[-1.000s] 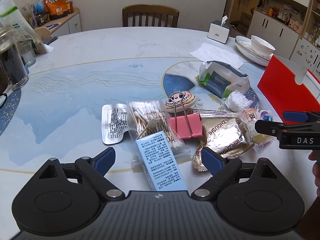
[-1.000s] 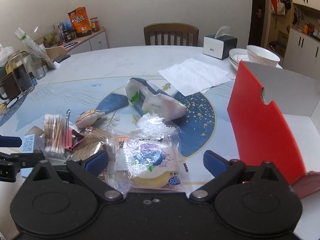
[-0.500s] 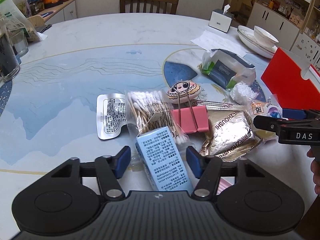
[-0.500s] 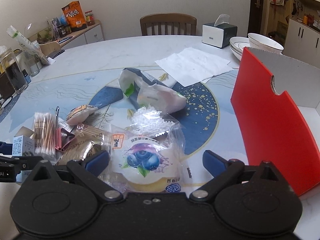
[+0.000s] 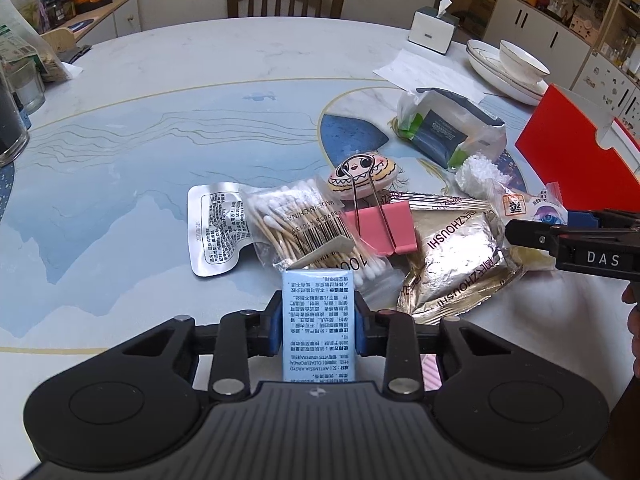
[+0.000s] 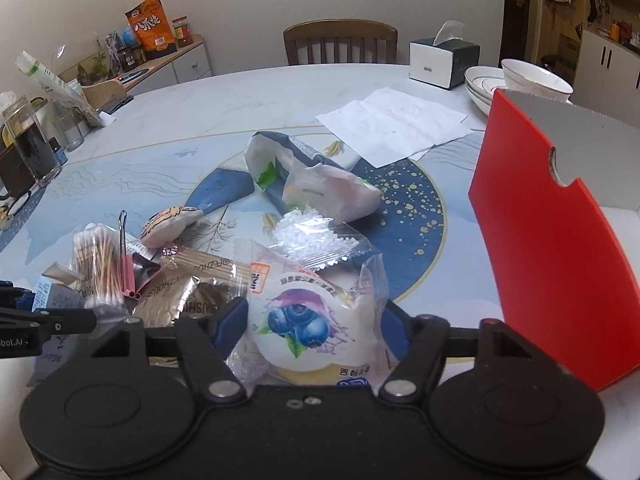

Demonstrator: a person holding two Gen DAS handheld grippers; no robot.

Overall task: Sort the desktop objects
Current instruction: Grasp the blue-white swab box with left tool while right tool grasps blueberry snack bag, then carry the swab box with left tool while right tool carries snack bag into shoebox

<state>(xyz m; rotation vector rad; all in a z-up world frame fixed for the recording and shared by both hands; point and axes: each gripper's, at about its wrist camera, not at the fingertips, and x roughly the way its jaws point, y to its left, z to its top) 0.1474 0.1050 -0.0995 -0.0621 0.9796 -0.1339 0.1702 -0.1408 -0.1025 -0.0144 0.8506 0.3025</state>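
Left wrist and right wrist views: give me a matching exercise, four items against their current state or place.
Items:
1. blue box
2. blueberry snack packet
3. pink binder clip
4. red box

States:
A. standing open at the table's right
B. between the right gripper's fingers
C. lying on the cotton swabs bag
D. clamped by the left gripper

Pairs: 1-D, 2-B, 3-C, 4-A
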